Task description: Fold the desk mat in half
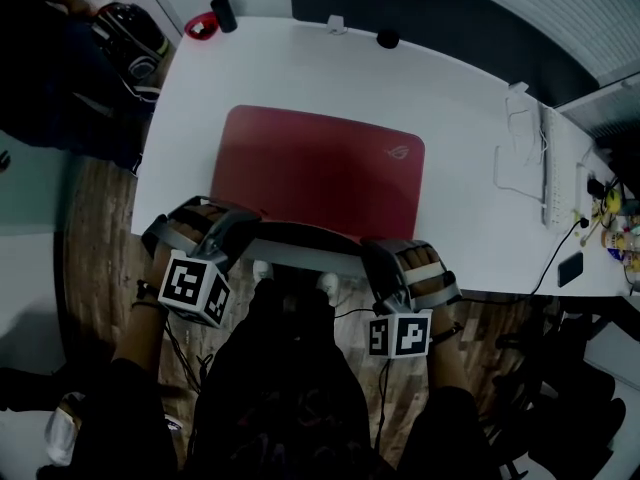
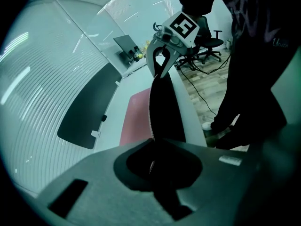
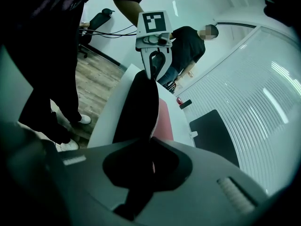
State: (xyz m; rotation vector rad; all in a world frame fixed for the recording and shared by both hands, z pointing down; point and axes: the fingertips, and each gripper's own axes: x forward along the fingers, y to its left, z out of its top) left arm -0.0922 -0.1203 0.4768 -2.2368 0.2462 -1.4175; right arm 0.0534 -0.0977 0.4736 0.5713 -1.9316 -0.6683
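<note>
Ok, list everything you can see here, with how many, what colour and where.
desk mat: one, red with black underside, middle of the table, near edge lifted
table: one, white, under the desk mat
keyboard: one, white, table's right end
cylinder: one, black, table's far left corner
small object: one, red, beside the cylinder
round object: one, black, table's far edge
office chair: at least one, black, past the table's right end
bystander: one, black shirt, standing past the table's left end
left gripper: one, grey, shut on the desk mat's near edge
right gripper: one, grey, shut on the same edge
</note>
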